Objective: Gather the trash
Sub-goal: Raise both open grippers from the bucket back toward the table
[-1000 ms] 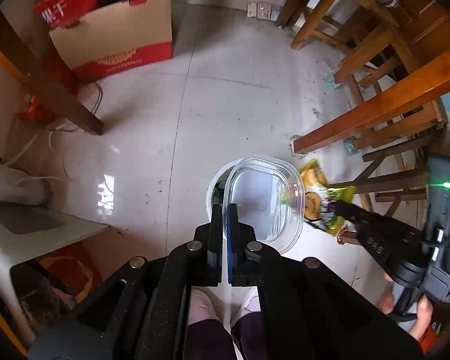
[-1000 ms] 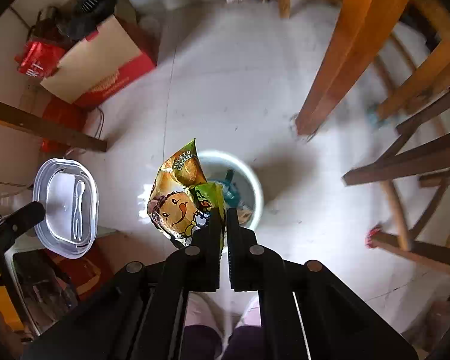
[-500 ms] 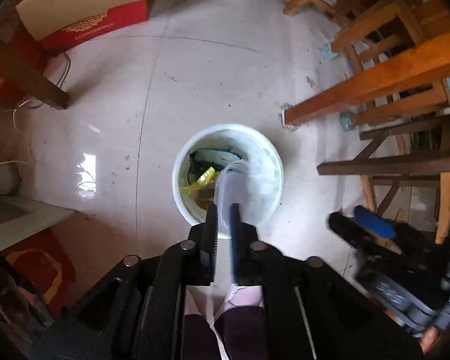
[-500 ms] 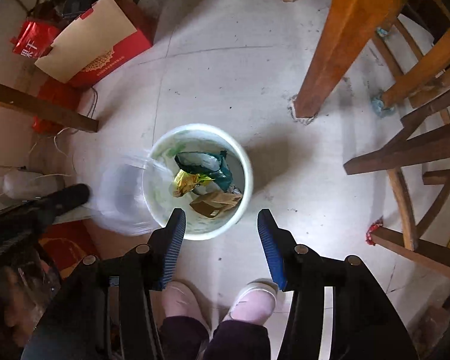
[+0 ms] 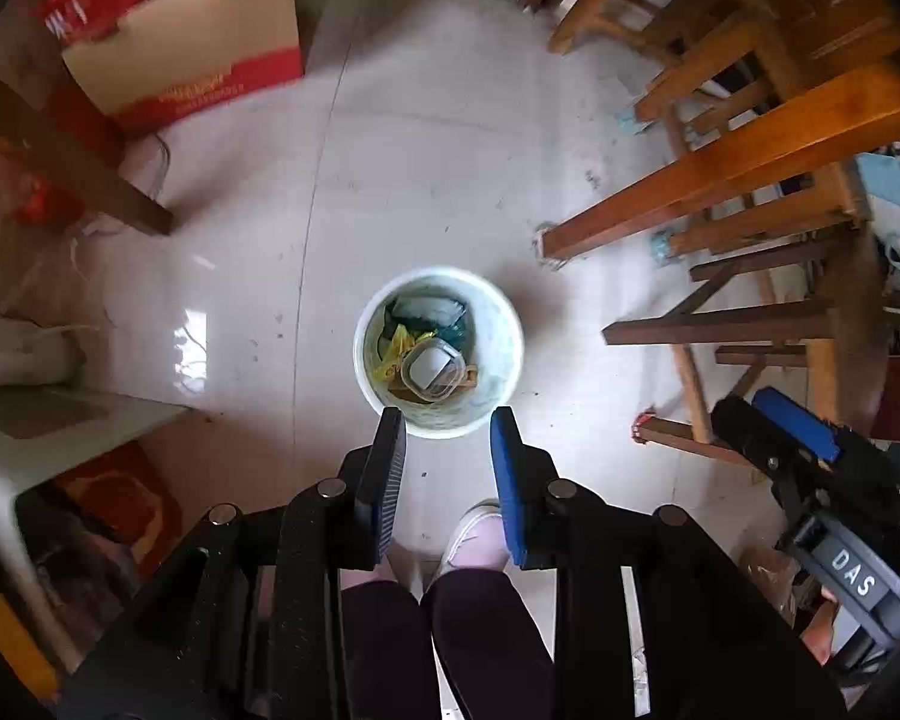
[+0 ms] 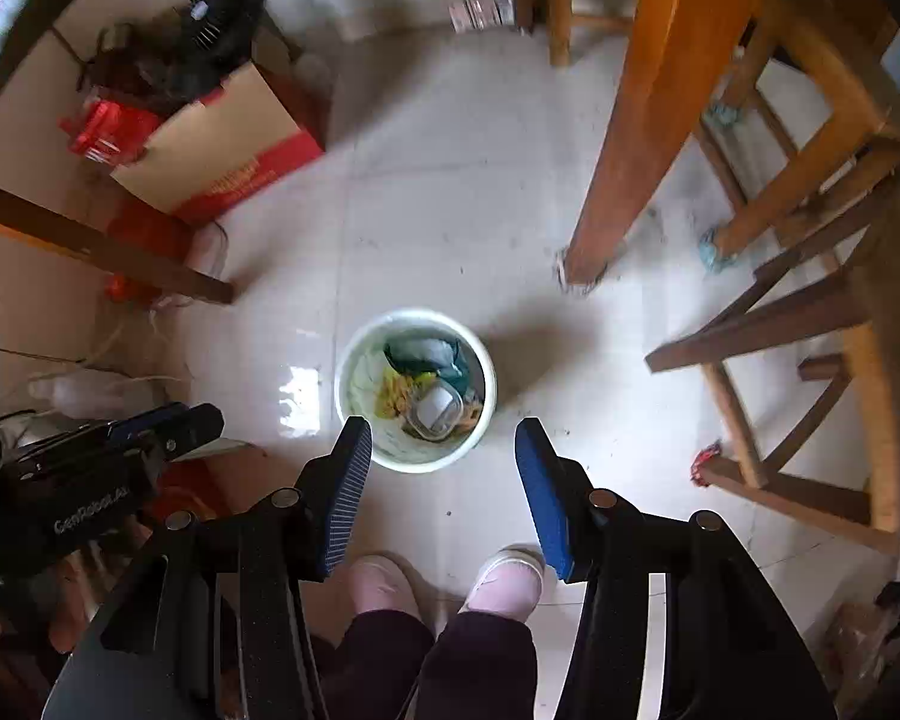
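A white round trash bin (image 5: pixel 504 324) (image 6: pixel 354 360) stands on the pale floor below both grippers. Inside lie a clear plastic food container (image 5: pixel 433 370) (image 6: pixel 435 411), a yellow snack bag (image 5: pixel 397 343) (image 6: pixel 397 391) and dark green wrappers (image 6: pixel 421 354). My left gripper (image 5: pixel 448 426) hangs high above the bin's near rim, its jaws opening with nothing between them. My right gripper (image 6: pixel 443 438) also hovers above the bin, open and empty. Each gripper shows at the edge of the other's view: the right gripper (image 5: pixel 810 480), the left gripper (image 6: pixel 120 450).
A person's legs and pink shoes (image 6: pixel 504 582) stand just before the bin. Wooden table and chair legs (image 5: pixel 720 180) (image 6: pixel 636 120) crowd the right. A red-and-tan cardboard box (image 5: pixel 198 54) (image 6: pixel 222 156) sits at the back left. A low white table edge (image 5: pixel 60 420) is at left.
The left gripper dropped the clear container into the bin and opened. The right gripper let go of the snack bag, which now lies in the bin. Both grippers rose.
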{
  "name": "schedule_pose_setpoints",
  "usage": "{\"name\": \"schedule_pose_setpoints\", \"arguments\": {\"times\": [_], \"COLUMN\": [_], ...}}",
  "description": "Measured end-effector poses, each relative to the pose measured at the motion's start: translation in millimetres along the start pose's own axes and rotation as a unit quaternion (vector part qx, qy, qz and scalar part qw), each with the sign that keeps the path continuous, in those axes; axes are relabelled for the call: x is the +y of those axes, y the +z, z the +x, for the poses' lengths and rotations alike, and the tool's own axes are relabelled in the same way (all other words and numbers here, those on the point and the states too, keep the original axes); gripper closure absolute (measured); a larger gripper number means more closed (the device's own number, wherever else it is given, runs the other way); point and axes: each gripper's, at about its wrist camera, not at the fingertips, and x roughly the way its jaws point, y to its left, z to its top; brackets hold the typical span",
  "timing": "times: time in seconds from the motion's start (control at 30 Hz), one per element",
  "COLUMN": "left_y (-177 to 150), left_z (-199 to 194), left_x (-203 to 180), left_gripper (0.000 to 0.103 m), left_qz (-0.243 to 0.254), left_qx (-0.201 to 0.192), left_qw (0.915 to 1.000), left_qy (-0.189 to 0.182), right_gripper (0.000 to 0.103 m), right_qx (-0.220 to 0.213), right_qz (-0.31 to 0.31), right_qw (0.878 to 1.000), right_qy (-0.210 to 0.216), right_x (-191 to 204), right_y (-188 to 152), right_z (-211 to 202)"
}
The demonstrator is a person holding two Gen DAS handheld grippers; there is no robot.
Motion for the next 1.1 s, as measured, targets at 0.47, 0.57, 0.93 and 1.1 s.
{"name": "schedule_pose_setpoints", "arguments": {"times": [0.47, 0.57, 0.93, 1.1], "left_y": [2.8, 0.9, -30.5, -47.1], "left_z": [-260.2, -310.2, -482.8, -532.1], "left_x": [-40.0, -45.0, -65.1, -71.0], "left_gripper": [0.076, 0.076, 0.064, 0.056], "left_qz": [0.047, 0.057, 0.109, 0.139], "left_qx": [-0.131, -0.164, -0.309, -0.359], "left_qw": [0.9903, 0.9846, 0.9440, 0.9224], "left_qy": [-0.010, -0.019, -0.038, -0.037], "right_gripper": [0.057, 0.057, 0.057, 0.056], "right_qx": [-0.128, -0.163, -0.284, -0.330], "right_qz": [-0.037, -0.044, -0.064, -0.069], "right_qw": [0.991, 0.986, 0.956, 0.940], "right_qy": [-0.006, -0.014, -0.044, -0.054], "right_x": [50.6, 61.3, 109.5, 128.6], "right_y": [25.3, 24.5, 6.9, -2.2], "right_z": [-218.6, -266.3, -407.8, -445.0]}}
